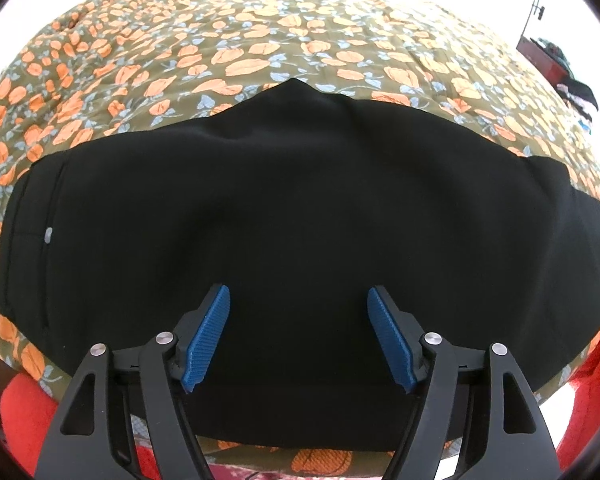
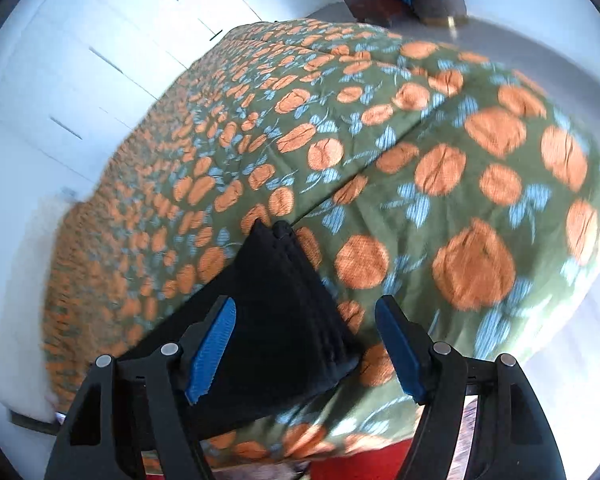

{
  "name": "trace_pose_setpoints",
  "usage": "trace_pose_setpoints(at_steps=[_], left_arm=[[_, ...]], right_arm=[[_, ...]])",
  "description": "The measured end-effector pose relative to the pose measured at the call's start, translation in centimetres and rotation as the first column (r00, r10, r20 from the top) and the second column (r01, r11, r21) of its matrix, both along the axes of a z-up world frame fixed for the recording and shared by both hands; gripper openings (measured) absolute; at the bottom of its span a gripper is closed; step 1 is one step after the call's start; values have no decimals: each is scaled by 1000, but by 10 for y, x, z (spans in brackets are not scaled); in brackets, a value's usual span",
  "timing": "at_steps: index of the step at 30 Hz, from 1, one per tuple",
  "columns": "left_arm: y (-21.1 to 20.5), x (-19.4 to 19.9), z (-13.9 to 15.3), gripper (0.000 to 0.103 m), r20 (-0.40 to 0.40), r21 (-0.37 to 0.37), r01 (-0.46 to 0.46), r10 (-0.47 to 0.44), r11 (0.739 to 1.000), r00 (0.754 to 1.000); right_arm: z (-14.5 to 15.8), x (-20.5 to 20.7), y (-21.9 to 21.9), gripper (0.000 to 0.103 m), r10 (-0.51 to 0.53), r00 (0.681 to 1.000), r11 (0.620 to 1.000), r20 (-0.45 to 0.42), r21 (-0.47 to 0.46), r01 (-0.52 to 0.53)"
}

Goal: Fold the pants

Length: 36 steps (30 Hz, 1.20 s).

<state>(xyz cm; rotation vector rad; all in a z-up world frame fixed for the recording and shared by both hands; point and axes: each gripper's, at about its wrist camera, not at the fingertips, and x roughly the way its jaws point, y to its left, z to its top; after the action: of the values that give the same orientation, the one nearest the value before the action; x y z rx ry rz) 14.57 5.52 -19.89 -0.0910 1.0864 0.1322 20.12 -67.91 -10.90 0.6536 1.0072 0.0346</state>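
Black pants (image 1: 292, 216) lie folded lengthwise across a green bedspread with orange flowers (image 1: 260, 52). My left gripper (image 1: 299, 300) is open and empty, its blue pads (image 1: 208, 336) just above the middle of the pants. In the right wrist view a narrow end of the pants (image 2: 280, 312) shows stacked edges pointing away. My right gripper (image 2: 305, 312) is open and empty above that end, with the cloth between and below the pads (image 2: 214, 344). The view is blurred by motion.
The bedspread (image 2: 440, 168) covers a wide bed. A white wardrobe (image 2: 80, 60) stands beyond it on the left. A dark red cabinet with clothes (image 1: 556, 64) stands at the far right. Red cloth (image 1: 24, 412) hangs at the near bed edge.
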Motion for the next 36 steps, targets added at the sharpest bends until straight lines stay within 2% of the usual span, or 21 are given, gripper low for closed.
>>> trace_pose_setpoints(at_steps=[7, 12, 17, 20, 25, 27, 33, 36], left_arm=[[1, -1, 0, 74, 3, -1, -3, 3, 1000, 1000], [0, 0, -1, 75, 4, 4, 0, 0, 1000, 1000], [1, 0, 0, 75, 1, -2, 1, -1, 1000, 1000], [2, 0, 0, 75, 2, -5, 3, -3, 1000, 1000], [1, 1, -1, 76, 2, 1, 3, -3, 1000, 1000], [2, 1, -1, 76, 3, -1, 1, -1, 1000, 1000], [2, 2, -2, 77, 2, -2, 0, 0, 1000, 1000], [3, 2, -2, 77, 3, 1, 1, -1, 1000, 1000]], right_arm=[[-3, -27, 12, 72, -31, 999, 990, -40, 134, 36], [-23, -28, 26, 72, -30, 994, 972, -105, 227, 54], [-46, -11, 31, 72, -37, 984, 980, -176, 186, 70], [-53, -7, 25, 72, -62, 981, 973, -186, 206, 100], [-59, -8, 12, 71, -116, 980, 947, -163, 278, 158], [-59, -8, 12, 68, -102, 985, 942, -136, 305, 140], [-54, -13, 5, 67, -70, 993, 934, -92, 344, 97], [-49, -13, 4, 63, -37, 998, 934, -45, 355, 51]])
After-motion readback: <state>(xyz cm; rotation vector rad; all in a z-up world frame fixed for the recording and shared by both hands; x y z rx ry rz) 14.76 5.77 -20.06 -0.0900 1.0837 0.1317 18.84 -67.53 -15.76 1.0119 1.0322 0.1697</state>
